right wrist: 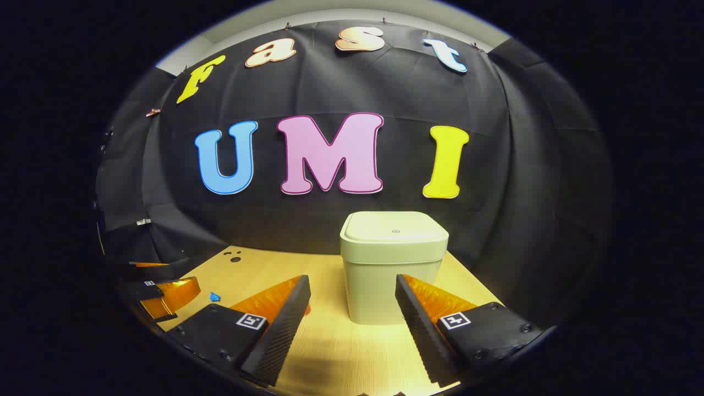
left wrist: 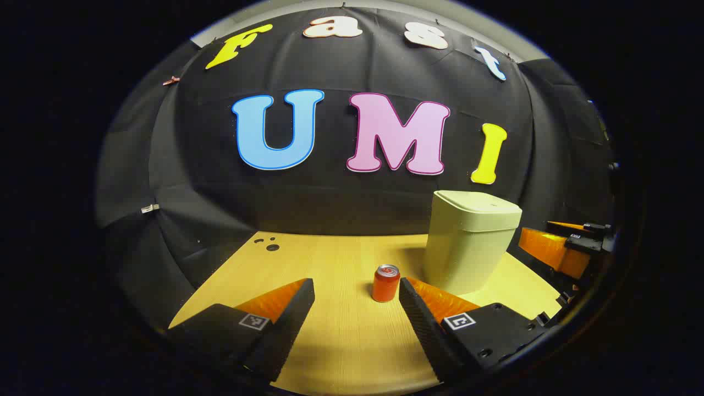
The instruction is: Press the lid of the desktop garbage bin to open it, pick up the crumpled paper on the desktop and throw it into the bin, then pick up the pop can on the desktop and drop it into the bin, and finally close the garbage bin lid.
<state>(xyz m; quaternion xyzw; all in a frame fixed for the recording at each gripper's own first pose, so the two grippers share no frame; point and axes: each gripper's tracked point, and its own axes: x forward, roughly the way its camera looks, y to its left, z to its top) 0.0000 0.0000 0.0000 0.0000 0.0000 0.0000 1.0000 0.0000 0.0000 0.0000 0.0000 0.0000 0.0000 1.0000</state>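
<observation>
A pale green bin (left wrist: 467, 247) with its lid (left wrist: 478, 202) down stands on the wooden table (left wrist: 330, 264), to the right. A red pop can (left wrist: 386, 283) stands upright in front of it, just ahead of my left gripper (left wrist: 356, 286), which is open and holds nothing. The can is close to the inner side of that gripper's right finger. In the right gripper view the bin (right wrist: 391, 275) sits straight ahead with its flat lid (right wrist: 394, 231) closed. My right gripper (right wrist: 352, 281) is open, a short way before the bin.
The other gripper (left wrist: 564, 247) shows at the far right beside the bin, and at the left edge (right wrist: 165, 291) of the right gripper view. A small blue scrap (right wrist: 214, 297) lies on the table near it. Small dark holes (left wrist: 269, 245) mark the table's far left.
</observation>
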